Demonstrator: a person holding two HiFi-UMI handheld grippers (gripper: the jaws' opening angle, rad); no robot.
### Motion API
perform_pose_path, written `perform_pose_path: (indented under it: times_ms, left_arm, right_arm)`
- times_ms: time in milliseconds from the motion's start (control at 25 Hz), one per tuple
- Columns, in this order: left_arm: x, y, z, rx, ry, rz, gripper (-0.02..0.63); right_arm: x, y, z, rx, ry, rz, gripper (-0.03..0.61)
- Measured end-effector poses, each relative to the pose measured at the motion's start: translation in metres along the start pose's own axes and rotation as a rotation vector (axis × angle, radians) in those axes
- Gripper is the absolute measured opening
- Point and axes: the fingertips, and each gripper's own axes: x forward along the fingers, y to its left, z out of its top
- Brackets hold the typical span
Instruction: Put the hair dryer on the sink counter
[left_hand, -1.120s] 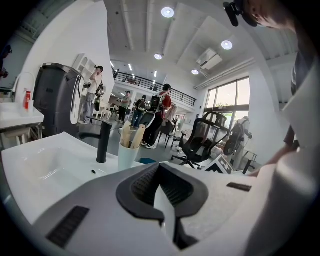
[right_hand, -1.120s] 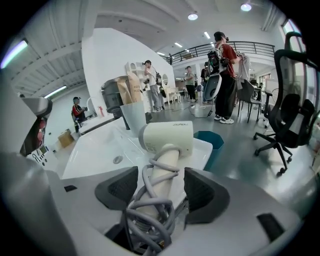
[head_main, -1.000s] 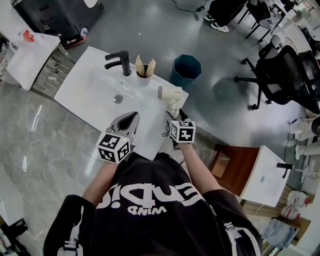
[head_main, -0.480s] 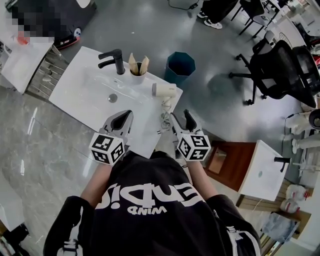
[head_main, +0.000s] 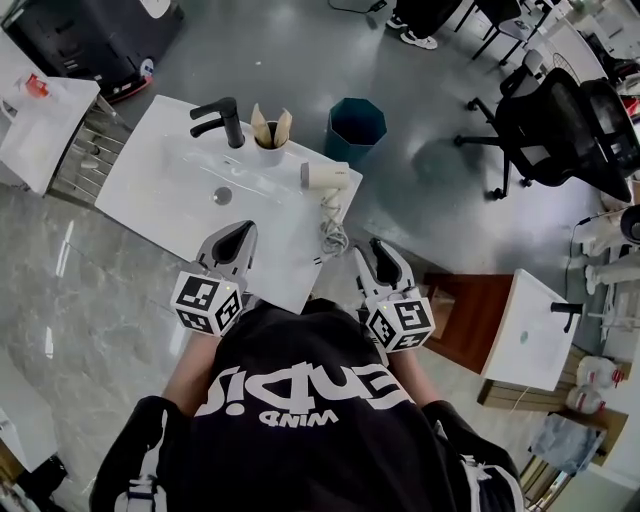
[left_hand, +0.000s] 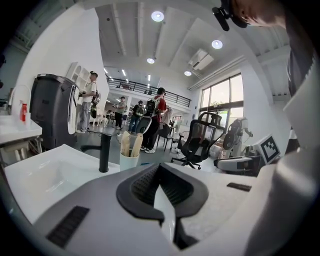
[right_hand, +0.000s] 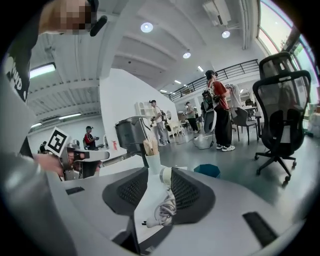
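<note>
The cream hair dryer (head_main: 325, 177) lies on the right end of the white sink counter (head_main: 180, 190), with its coiled cord (head_main: 333, 235) trailing toward the front edge. My right gripper (head_main: 370, 247) hangs off the counter's front right corner, apart from the dryer. Its jaws are closing and nothing is between them. The right gripper view looks along the jaws (right_hand: 159, 171) at the hair dryer (right_hand: 164, 176) and cord (right_hand: 162, 212) beyond the tips. My left gripper (head_main: 243, 230) hovers over the counter's front edge, its tips together and empty.
A black faucet (head_main: 222, 118) and a white cup of wooden utensils (head_main: 266, 140) stand at the counter's back. A teal bin (head_main: 352, 125) sits on the floor behind it. A black office chair (head_main: 560, 130) is far right and a second white basin (head_main: 525, 340) lies right of me.
My right gripper has drawn back from the dryer's handle toward my body and its jaws have narrowed. The hair dryer stays on the counter. The left gripper pulled back slightly.
</note>
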Motion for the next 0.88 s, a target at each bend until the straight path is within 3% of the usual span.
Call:
perform_pose_path:
  times_ms: [320, 680, 880]
  left_arm:
    - [0.004, 0.013, 0.0, 0.057, -0.035, 0.033, 0.009]
    - [0.012, 0.021, -0.011, 0.044, -0.034, 0.064, 0.008]
    - [0.011, 0.028, -0.013, 0.028, -0.038, 0.093, 0.009]
  right_arm:
    - [0.014, -0.021, -0.001, 0.006, -0.057, -0.137, 0.062]
    - [0.019, -0.033, -0.011, 0.004, -0.057, -0.187, 0.028]
    - [0.021, -0.033, -0.013, 0.008, -0.05, -0.171, 0.025]
